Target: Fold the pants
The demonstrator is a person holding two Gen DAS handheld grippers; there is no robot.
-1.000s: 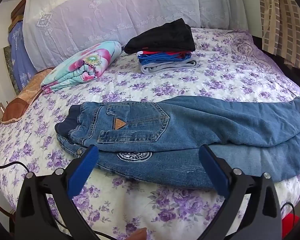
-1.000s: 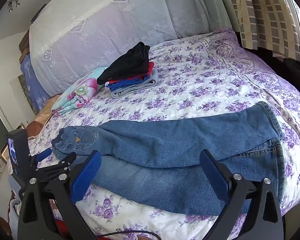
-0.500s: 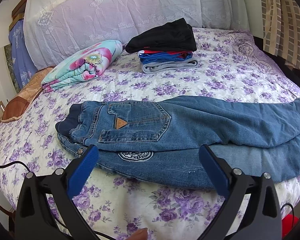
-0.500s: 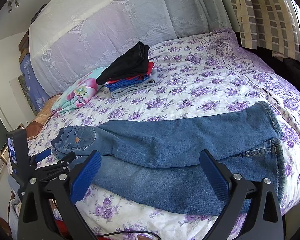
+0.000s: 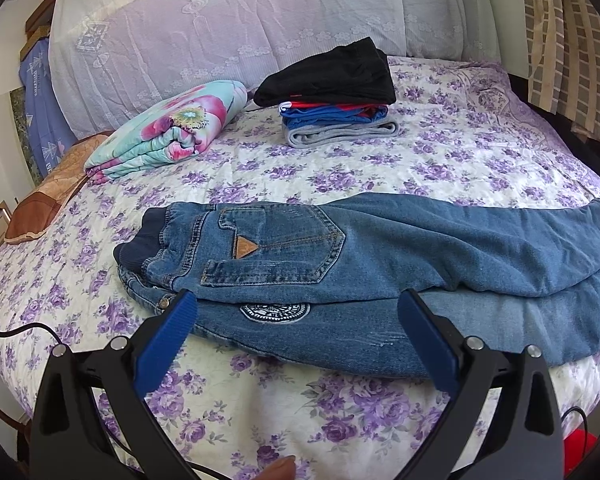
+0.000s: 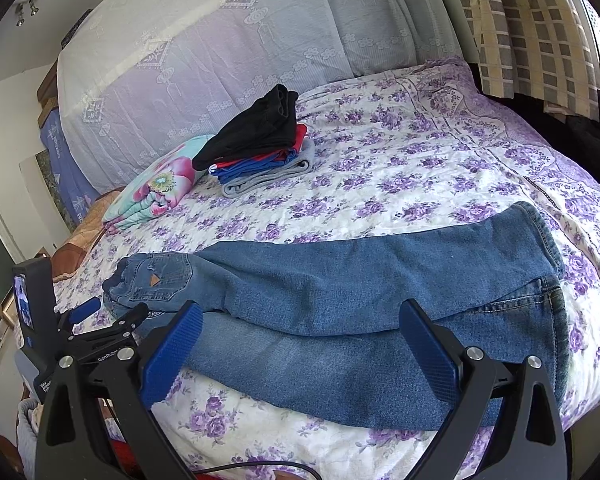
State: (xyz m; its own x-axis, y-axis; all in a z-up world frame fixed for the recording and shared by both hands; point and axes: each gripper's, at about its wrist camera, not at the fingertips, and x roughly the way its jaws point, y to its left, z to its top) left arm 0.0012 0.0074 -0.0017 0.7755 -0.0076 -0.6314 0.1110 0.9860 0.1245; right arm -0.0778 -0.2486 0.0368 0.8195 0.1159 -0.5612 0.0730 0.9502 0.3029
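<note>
Denim pants point(image 5: 380, 264) lie folded leg over leg across the bed point(image 5: 440, 160), waistband to my left. Both my jaws gape wide, empty, just short of them.

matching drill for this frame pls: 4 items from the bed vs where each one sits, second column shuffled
Items:
1. jeans
2. black garment
3. floral blanket
4. grey garment

Places:
A. bottom of the folded stack
B. rolled up, left of the folded stack, near the headboard
C. laid lengthwise along the near edge of the bed, one leg over the other
D. top of the folded stack

Pairs: 1-C, 2-D, 3-B, 4-A
</note>
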